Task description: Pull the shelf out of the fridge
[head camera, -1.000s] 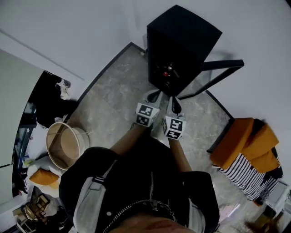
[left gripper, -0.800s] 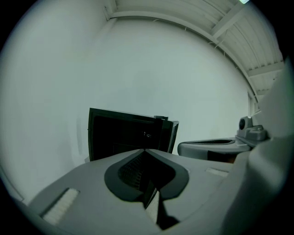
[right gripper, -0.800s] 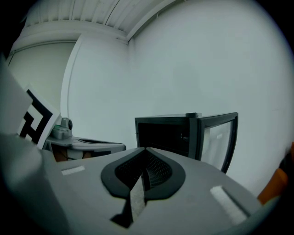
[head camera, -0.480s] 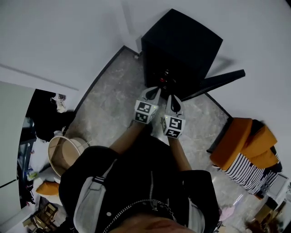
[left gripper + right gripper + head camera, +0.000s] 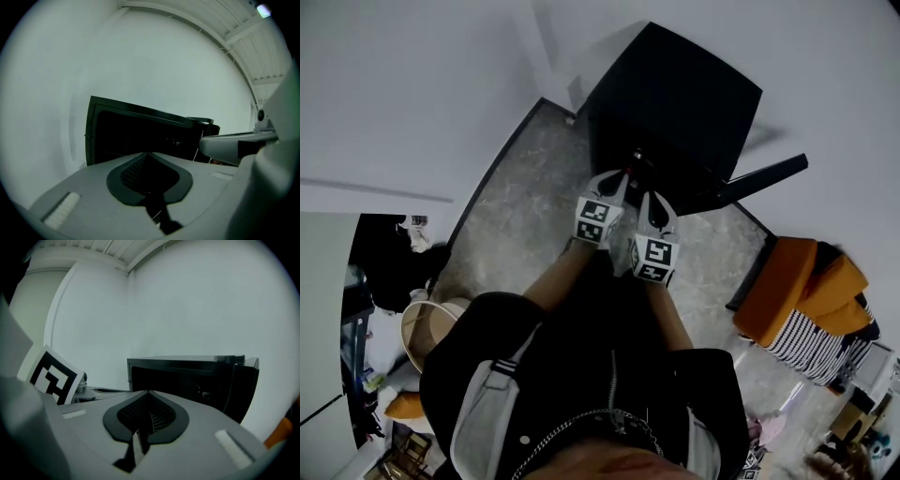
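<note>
A small black fridge stands on the floor against the white wall, its door swung open to the right. Its inside is dark, and I cannot make out the shelf in any view. My left gripper and right gripper are side by side just in front of the fridge opening, both shut with nothing between the jaws. The fridge fills the middle of the left gripper view beyond the shut jaws. It shows again as the fridge with its door in the right gripper view.
The grey marble floor runs between white walls. A pile of orange and striped cloth lies at the right. A round basket and dark clutter sit at the left. The person's dark jacket fills the bottom of the head view.
Both grippers have moved forward, closer to the fridge opening, and the head view has shifted with them. The jaws have stayed shut.
</note>
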Tool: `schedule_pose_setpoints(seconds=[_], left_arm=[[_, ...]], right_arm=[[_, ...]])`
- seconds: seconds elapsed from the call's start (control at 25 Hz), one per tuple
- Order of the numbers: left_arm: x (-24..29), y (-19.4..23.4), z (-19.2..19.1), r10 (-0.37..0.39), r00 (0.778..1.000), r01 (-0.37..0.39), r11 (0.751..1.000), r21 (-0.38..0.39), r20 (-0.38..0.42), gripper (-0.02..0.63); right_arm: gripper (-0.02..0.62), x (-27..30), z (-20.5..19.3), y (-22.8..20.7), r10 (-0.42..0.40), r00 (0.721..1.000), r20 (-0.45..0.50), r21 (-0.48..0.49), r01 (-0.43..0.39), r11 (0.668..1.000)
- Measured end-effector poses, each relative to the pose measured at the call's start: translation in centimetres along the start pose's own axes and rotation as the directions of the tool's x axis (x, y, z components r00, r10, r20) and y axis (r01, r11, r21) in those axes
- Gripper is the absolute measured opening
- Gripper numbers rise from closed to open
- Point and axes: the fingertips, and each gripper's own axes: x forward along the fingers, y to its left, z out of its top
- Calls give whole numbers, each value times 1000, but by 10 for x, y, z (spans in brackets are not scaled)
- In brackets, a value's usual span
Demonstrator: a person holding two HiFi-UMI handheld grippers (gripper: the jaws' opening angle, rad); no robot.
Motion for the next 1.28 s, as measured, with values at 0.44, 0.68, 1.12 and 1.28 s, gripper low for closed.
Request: schedule_pose_setpoints(seconds=[0.44,0.68,1.12,1.28], left_arm=[[27,46,13,63,995,-49,985,-167,78,11],[49,62,5,60,993,-20,932,-362,99,34],[93,91,-10,55,986,74,706,-704,160,126],[114,97,-16,60,980,120,577,-808,188,141]], right_arm=[[2,7,-3,8,6,1000,-26,-25,-6,1000],[2,17,-4,-1,17,999,-32,-66,-19,998],[2,22,4,-5,30,998,-46,-91,-34,995],[3,20,1,-19,6,998,-56,-90,-11,996]])
